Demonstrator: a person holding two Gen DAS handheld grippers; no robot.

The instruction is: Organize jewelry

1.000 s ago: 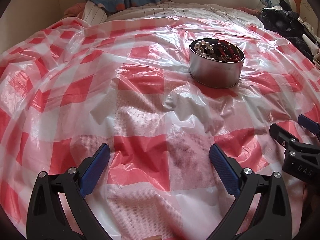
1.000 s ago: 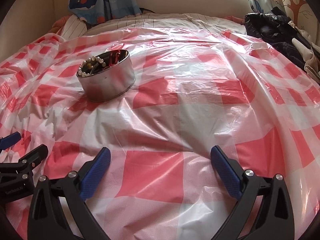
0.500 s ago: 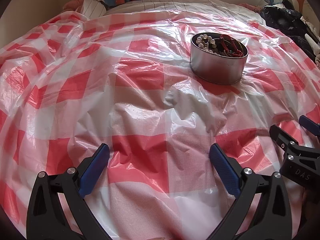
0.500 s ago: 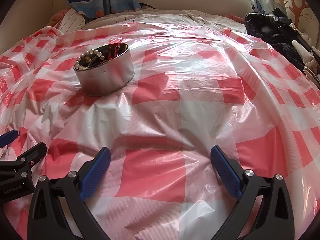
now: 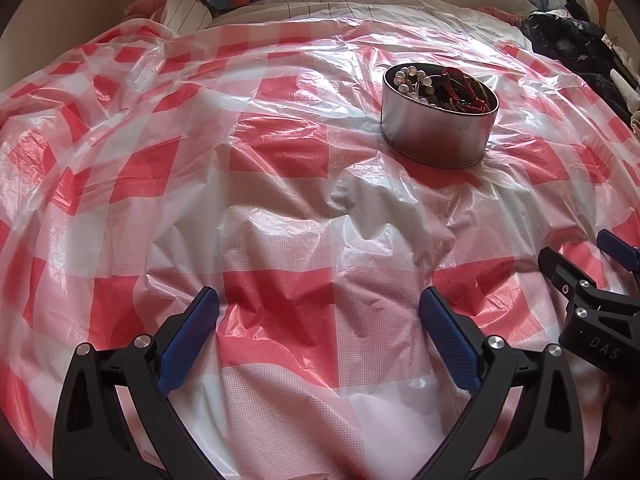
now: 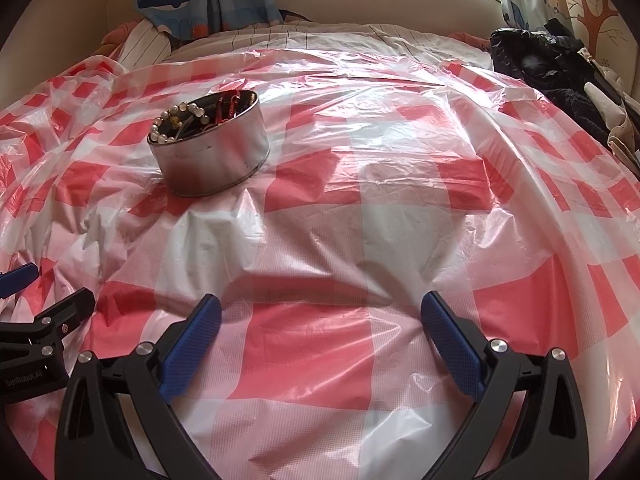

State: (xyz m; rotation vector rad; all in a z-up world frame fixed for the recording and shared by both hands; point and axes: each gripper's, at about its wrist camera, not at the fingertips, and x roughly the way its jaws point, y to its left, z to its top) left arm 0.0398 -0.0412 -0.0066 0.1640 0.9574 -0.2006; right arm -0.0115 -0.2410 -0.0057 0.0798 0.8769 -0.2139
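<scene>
In your left wrist view, the left tongs [image 5: 318, 312] stand wide and hold nothing, and the round tin [image 5: 438, 136] with the pearl beads [image 5: 408, 78] and red pieces [image 5: 466, 90] sits well ahead on the checked plastic sheet [image 5: 280, 208] over the bed. In your right wrist view, the right tongs [image 6: 320, 318] are also wide and hold nothing, the tin [image 6: 210, 158] is far to their left, and no jewelry lies loose on the sheet, so I judge the gathering is probably done, though the tin's inside is too small to be sure.

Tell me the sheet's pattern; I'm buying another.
Red and white checks on the plastic sheet, clearest in the right wrist view.
</scene>
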